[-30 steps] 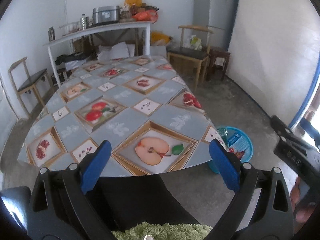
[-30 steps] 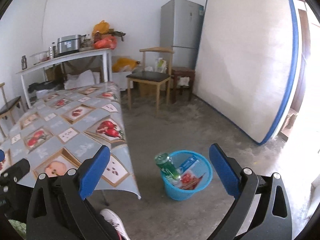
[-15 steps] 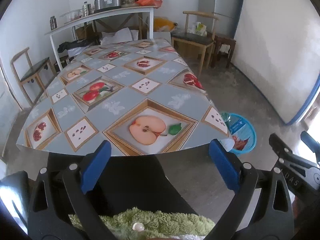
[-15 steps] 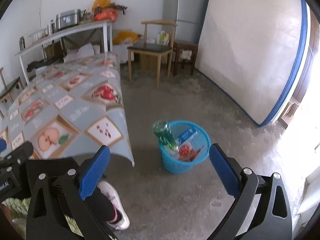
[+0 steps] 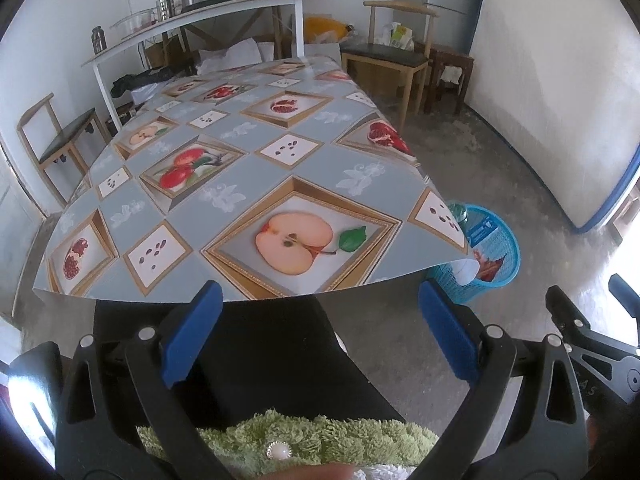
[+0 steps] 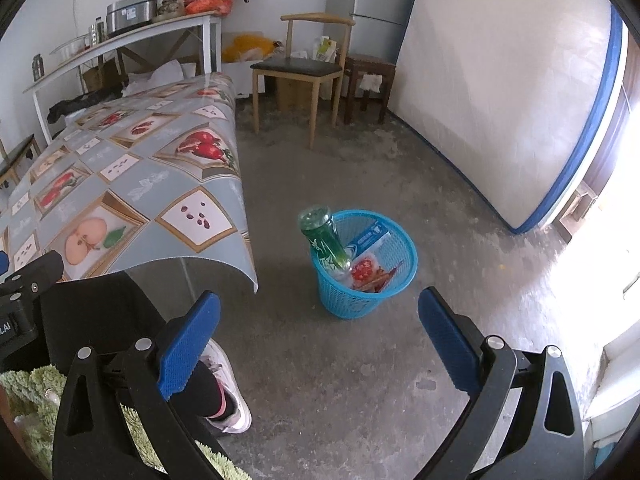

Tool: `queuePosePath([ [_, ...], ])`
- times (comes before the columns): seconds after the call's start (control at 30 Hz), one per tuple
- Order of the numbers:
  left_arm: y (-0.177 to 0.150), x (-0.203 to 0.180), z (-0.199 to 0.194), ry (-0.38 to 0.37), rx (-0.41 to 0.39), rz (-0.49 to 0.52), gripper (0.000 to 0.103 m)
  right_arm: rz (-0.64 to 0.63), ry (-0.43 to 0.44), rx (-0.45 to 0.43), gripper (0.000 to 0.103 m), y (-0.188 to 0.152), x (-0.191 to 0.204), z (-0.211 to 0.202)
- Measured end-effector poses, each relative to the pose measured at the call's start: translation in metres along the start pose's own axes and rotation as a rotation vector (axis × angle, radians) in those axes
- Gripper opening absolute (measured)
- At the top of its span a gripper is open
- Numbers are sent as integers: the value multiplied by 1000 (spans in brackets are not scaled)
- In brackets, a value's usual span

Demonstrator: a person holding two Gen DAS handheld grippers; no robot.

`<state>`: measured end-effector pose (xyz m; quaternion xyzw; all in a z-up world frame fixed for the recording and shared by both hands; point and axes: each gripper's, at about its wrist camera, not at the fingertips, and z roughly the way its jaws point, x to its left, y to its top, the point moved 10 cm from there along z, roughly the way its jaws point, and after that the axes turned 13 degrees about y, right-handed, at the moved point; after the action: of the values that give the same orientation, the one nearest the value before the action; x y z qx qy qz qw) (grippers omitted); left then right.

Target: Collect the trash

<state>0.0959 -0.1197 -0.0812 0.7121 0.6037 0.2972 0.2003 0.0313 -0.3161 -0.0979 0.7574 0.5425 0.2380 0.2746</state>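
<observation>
A blue plastic waste basket (image 6: 366, 280) stands on the concrete floor beside the table's near right corner. It holds a green bottle (image 6: 324, 240), a blue-and-white carton (image 6: 370, 240) and red snack wrappers (image 6: 370, 274). The basket also shows in the left wrist view (image 5: 494, 254), partly hidden by the tablecloth corner. My right gripper (image 6: 318, 338) is open and empty, above the floor in front of the basket. My left gripper (image 5: 320, 334) is open and empty, held near the table's front edge above the person's lap.
The table (image 5: 240, 184) wears a fruit-print cloth. A wooden chair (image 6: 304, 68) and stool (image 6: 368, 76) stand behind the basket, a white mattress (image 6: 504, 92) leans at the right. A white shelf (image 5: 200, 16) with pots stands at the back. The person's shoe (image 6: 228, 392) is near the right gripper.
Both grippers have risen and pulled back and now look down more steeply. The basket sits higher in the right view. Both grippers stay open and empty.
</observation>
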Motion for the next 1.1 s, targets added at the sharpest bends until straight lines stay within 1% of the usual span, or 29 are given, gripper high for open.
queuePosePath([
  [0.33,0,0,1,10,3,10,95,27,-43,-27,97,7,-16,-8],
  [0.93,-1,2,2,14,4,9,94,45,-37,-35,96,8,-19,-11],
  [1.1,-1,9,-1,22,-5,-5,94,45,-37,-36,96,8,-19,-11],
])
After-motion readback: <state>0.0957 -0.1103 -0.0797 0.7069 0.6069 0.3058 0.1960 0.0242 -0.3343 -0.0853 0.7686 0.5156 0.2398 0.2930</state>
